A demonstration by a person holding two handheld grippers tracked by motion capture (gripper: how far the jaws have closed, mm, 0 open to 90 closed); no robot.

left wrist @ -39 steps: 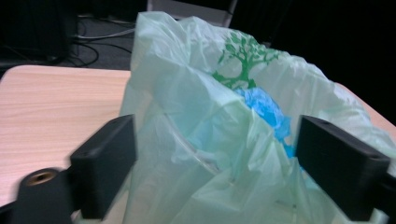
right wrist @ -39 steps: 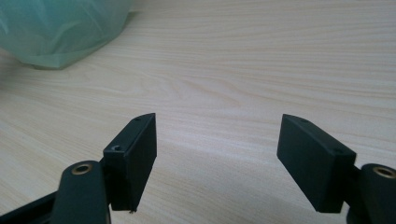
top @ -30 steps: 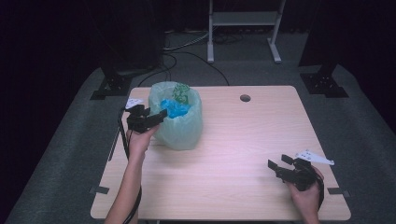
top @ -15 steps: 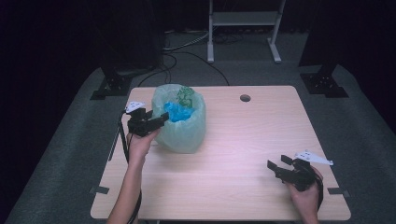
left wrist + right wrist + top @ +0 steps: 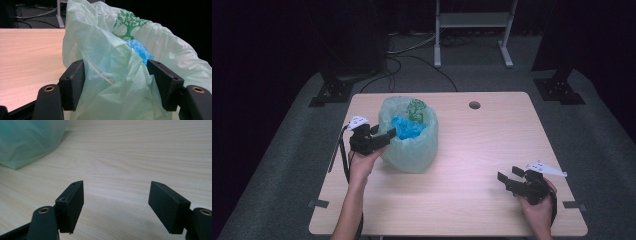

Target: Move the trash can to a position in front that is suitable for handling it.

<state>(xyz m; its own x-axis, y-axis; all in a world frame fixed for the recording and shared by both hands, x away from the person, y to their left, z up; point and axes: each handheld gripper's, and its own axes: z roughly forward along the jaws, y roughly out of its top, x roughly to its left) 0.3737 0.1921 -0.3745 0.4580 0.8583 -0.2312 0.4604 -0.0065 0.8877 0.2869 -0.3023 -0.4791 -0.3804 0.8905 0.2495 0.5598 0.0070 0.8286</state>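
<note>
Green plastic bag (image 5: pixel 409 142) sits left of centre on the wooden table (image 5: pixel 472 200), one blue wad (image 5: pixel 408 127) inside. Left gripper (image 5: pixel 381 138) has its jaws spread around a fold of the bag's near rim, plastic bunched between them but not pinched yet, I think. Thin film could slip or tear if it closes and yanks. Right gripper (image 5: pixel 512 180) rests near the table's right edge, jaws wide, nothing in them. So: one bag, two grippers.

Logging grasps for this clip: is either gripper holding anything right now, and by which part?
Nothing is clamped. The left gripper stands open around the green bag's rim; the right gripper is open and empty.
</note>
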